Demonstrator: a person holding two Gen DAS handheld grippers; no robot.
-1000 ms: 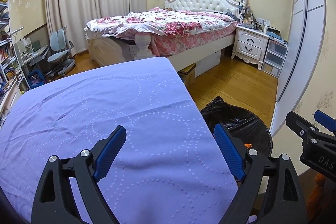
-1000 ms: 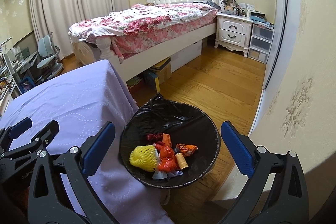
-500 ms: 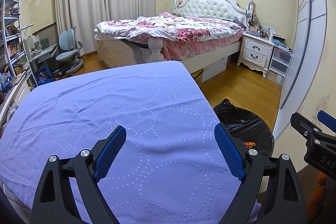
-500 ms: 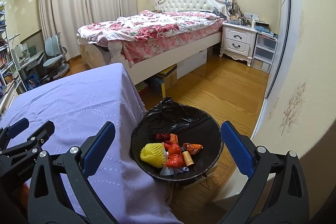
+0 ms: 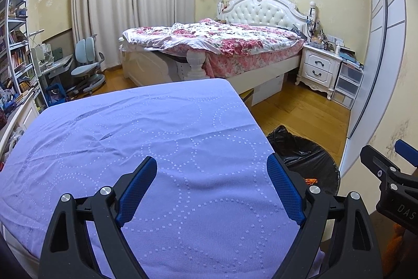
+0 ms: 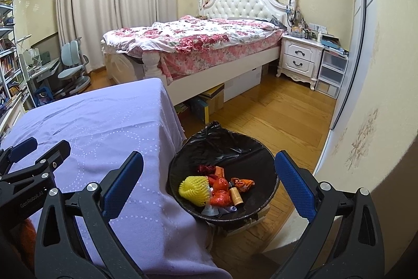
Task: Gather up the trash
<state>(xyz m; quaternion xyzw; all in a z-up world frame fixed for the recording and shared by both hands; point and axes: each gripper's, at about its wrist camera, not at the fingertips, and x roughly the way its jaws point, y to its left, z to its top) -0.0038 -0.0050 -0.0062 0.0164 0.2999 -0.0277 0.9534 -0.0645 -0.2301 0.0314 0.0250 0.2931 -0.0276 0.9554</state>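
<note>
A bin with a black liner [image 6: 235,148] stands on the floor by the table's right side; its rim also shows in the left wrist view [image 5: 313,161]. Inside lie a yellow foam net [image 6: 192,186], crumpled orange wrappers [image 6: 220,191] and a small brown bottle [image 6: 235,196]. My right gripper [image 6: 209,157] hangs open above the bin's near side, holding nothing. My left gripper [image 5: 211,161] is open over the purple tablecloth [image 5: 156,127], also with nothing in it. No trash shows on the cloth [image 6: 104,117].
A bed with a floral quilt [image 5: 222,41] fills the back. A white nightstand [image 5: 318,67] and plastic drawers [image 5: 350,85] stand at its right. Boxes [image 6: 211,101] sit under the bed. A desk chair [image 5: 86,62] and bookshelves [image 5: 15,49] are at the left, a wall [image 6: 365,122] at the right.
Both grippers have drawn back a little, so more of the room shows. The bin looks smaller and sits further right in the right wrist view. Both pairs of jaws stayed wide apart.
</note>
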